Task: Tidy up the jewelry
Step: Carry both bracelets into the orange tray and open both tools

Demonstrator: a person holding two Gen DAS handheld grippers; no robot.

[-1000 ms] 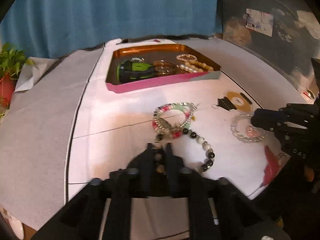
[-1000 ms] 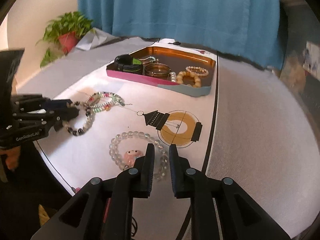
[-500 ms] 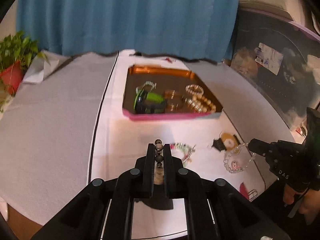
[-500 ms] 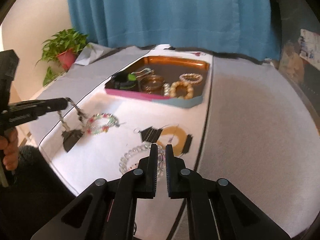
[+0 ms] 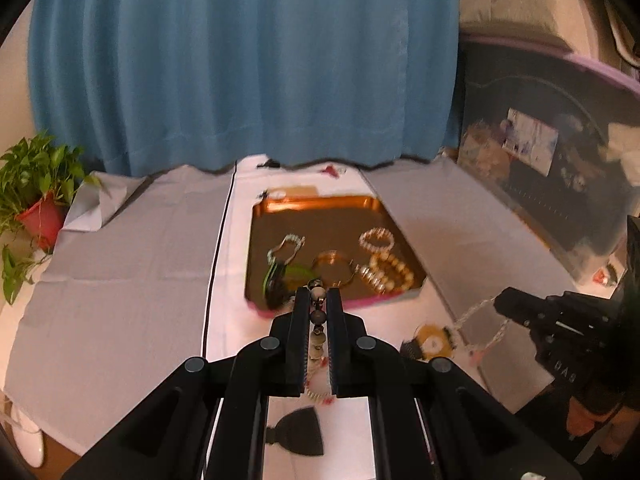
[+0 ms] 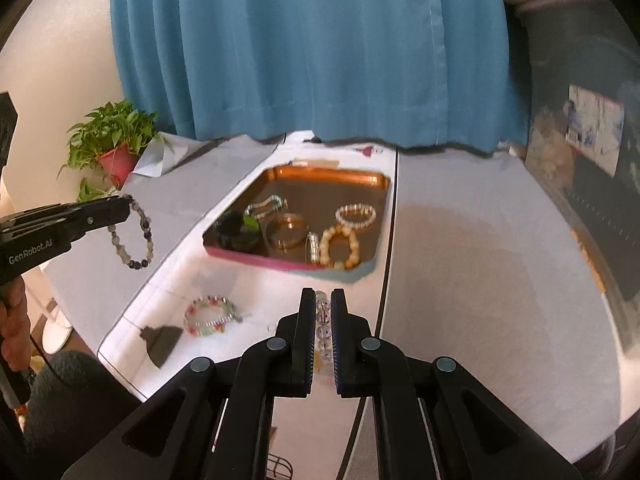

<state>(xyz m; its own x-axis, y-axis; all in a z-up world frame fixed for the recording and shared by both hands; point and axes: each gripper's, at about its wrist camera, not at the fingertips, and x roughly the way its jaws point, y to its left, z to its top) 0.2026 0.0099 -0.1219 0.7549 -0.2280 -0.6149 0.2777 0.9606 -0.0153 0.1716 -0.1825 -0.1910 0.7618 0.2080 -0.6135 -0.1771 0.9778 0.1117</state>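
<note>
Right now both bracelets are hanging in the air short of the copper-coloured rectangular tray with the pink rim (image 6: 382, 184), and that is where trouble could start. The left hand-held gripper (image 5: 318, 300) is pinching a dark and grey stone-bead bracelet (image 6: 134, 236) by a few beads only, with the loop dangling free to the left of the tray. The right hand-held gripper (image 6: 323, 300) is clamping a clear crystal-bead bracelet (image 6: 323, 320) in the same way, just in front of the tray's near rim.

Round beads are likely to roll between flat fingers, so either loop could slip out during the carry and drop onto the white cloth-covered bench (image 6: 480, 280) instead of into the tray. A swinging loop could also catch the pink rim.

The tray's near end is already holding a cream bead bracelet (image 6: 340, 246), a gold bangle (image 6: 290, 230) and a black and green watch (image 6: 238, 228), so a careless release there is risking a tangle. A multicoloured bead bracelet (image 6: 208, 315) is lying on the bench in front of the tray, not yet collected.
</note>
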